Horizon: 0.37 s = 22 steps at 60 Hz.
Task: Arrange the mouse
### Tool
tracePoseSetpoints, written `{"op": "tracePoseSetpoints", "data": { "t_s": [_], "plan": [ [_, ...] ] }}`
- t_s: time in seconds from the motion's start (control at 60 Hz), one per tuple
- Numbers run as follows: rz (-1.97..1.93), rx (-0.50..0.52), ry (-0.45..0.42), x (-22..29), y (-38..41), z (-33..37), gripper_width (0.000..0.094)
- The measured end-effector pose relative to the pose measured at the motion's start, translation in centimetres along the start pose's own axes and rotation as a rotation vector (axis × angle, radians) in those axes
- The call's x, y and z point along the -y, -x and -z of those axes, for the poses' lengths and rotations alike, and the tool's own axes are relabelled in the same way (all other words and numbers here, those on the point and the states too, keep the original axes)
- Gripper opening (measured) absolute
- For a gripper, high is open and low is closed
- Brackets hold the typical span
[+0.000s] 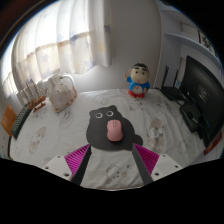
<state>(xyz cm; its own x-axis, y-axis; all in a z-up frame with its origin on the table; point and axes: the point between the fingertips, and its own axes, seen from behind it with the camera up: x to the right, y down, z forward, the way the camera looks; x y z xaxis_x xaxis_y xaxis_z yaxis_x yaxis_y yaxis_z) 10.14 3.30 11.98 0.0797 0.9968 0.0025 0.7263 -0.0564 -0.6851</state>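
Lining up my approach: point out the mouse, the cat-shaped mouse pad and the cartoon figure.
mouse (114, 129), gripper view, on its pink top.
cat-shaped mouse pad (100, 131), gripper view, on its dark face.
cartoon figure (139, 81), gripper view, on its body.

One claw-mounted camera looks forward, slightly downward, across the table (60, 135).

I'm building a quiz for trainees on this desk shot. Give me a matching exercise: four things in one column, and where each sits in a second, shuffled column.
Column one:
1. pink mouse
2. cartoon figurine
3. monitor
4. tool

Column two:
a. open, with nothing between its fingers
b. on the dark cat-shaped mat, just ahead of the fingers
c. at the right side of the table, dark screen
d. standing upright beyond the mat, near the wall

Pairs: 1-b, 2-d, 3-c, 4-a
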Motion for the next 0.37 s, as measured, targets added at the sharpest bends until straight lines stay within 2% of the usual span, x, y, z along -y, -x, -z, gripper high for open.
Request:
{"op": "tracePoseSetpoints", "data": {
  "t_s": [0.15, 0.367],
  "plan": [
    [0.015, -0.024, 0.002, -1.8, -0.3, 3.0, 0.0847],
    [0.041, -0.018, -0.004, -2.7, 0.3, 3.3, 0.0848]
  ]
}}
